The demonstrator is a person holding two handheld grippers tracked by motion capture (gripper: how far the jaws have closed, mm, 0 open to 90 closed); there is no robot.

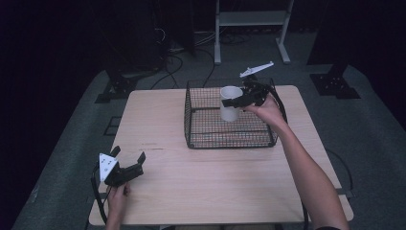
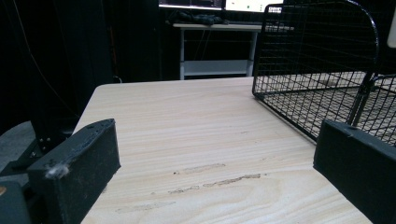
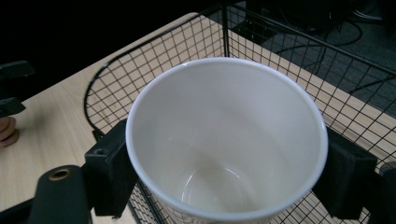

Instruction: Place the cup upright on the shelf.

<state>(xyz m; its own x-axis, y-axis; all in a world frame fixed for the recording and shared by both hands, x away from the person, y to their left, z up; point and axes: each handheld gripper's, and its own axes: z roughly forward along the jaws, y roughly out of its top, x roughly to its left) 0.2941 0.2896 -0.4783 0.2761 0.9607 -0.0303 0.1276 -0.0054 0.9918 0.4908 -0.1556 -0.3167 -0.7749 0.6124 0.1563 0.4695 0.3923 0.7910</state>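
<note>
A white empty cup [image 1: 230, 113] hangs upright inside the black wire basket [image 1: 192, 120] at the back of the wooden table [image 1: 215, 182]. My right gripper [image 1: 232, 101] is shut on the cup, coming in from the right over the basket's rim. In the right gripper view the cup [image 3: 224, 140] sits between the two black pads [image 3: 109, 172], one on each side of its wall, with basket mesh [image 3: 280, 60] below and behind. My left gripper [image 1: 129, 154] rests near the table's front left corner, open and holding nothing. In the left gripper view its jaws stand wide apart over bare wood [image 2: 201, 135].
The basket [image 2: 317, 70] stands to the right in the left gripper view. Beyond the table are a white shelf frame [image 1: 251, 19], floor cables [image 1: 177, 57] and black stand bases [image 1: 332, 84]. A hand [image 3: 7, 128] lies at the left edge of the right gripper view.
</note>
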